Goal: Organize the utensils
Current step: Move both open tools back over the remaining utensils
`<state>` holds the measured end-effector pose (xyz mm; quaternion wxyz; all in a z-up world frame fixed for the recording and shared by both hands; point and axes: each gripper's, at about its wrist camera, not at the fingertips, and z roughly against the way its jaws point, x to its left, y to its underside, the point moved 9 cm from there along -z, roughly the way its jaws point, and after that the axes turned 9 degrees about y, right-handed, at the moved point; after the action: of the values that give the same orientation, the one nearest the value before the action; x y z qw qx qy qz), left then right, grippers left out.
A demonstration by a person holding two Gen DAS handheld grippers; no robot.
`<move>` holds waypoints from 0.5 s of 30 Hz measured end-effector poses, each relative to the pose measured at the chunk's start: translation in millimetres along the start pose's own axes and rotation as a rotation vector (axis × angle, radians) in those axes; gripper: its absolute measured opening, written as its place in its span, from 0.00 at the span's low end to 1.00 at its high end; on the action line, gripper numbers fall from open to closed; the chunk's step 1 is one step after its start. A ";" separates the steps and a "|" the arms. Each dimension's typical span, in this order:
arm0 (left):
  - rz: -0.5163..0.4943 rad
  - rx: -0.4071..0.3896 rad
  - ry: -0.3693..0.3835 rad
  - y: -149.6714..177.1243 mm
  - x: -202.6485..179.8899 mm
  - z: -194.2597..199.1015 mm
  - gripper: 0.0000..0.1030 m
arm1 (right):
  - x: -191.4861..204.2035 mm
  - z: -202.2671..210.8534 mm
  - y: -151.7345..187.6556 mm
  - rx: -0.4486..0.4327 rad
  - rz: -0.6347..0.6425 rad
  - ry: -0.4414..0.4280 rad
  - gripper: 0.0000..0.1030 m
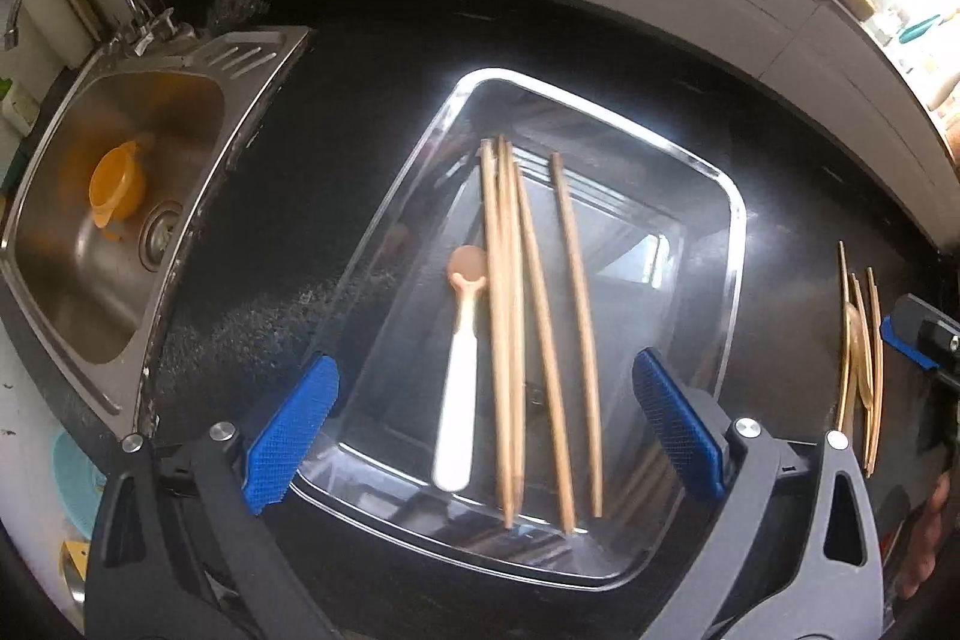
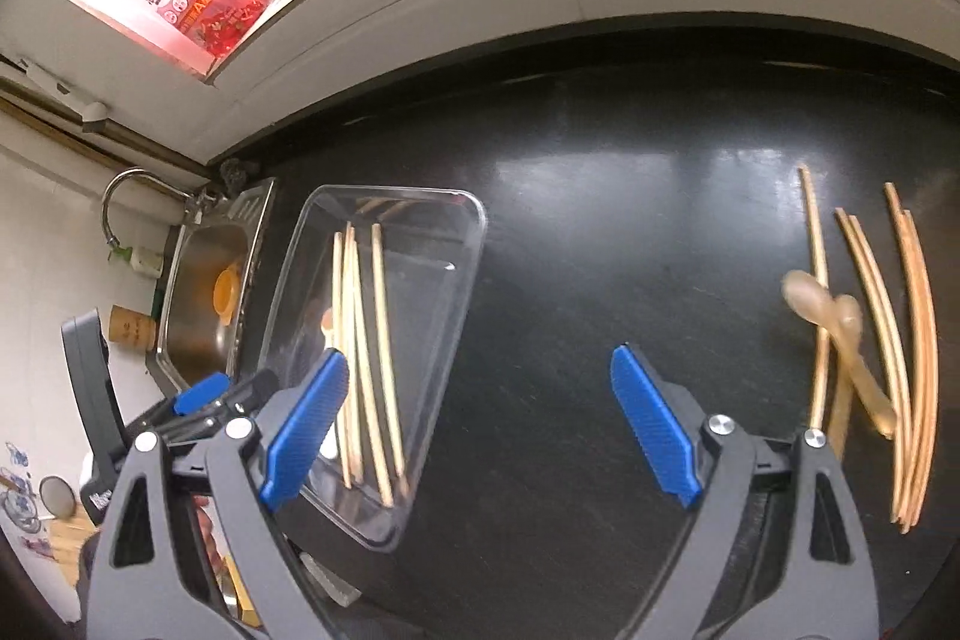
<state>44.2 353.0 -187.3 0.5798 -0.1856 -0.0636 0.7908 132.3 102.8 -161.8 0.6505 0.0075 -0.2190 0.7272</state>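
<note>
Four chopsticks and one white spoon already lie in the clear tray on the black table, beside the steel sink. More chopsticks and two wooden spoons lie loose on the table, well apart from the tray, on its right side.

Both tools are empty, with the jaws spread wide. The left gripper hangs over the near end of the tray; the chopsticks and spoon there lie between its jaws but lower, not touched. The right gripper is over bare table between the tray and the loose pile, and the pile is to the right of its right jaw, not between the jaws.

I judge the next step is a pick from this pile. To do it well, move the right gripper over one piece only, turn the jaws across its length, come down near its middle, and close gently so the neighbours do not roll.
</note>
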 end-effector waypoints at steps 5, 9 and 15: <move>-0.016 -0.029 0.003 7.1 -30.2 10.6 0.93 | -31.5 22.4 8.7 -0.024 0.016 0.013 0.84; -0.030 -0.047 0.016 15.2 -64.4 15.1 0.93 | -70.8 43.3 15.5 -0.046 0.011 0.025 0.84; -0.115 -0.051 0.071 42.2 -151.3 9.7 0.93 | -158.0 87.0 30.9 -0.098 0.016 0.082 0.84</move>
<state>42.0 198.3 -158.4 0.6212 -0.2242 -0.0740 0.7473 103.4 -76.6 -139.4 0.6526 -0.0557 -0.2277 0.7205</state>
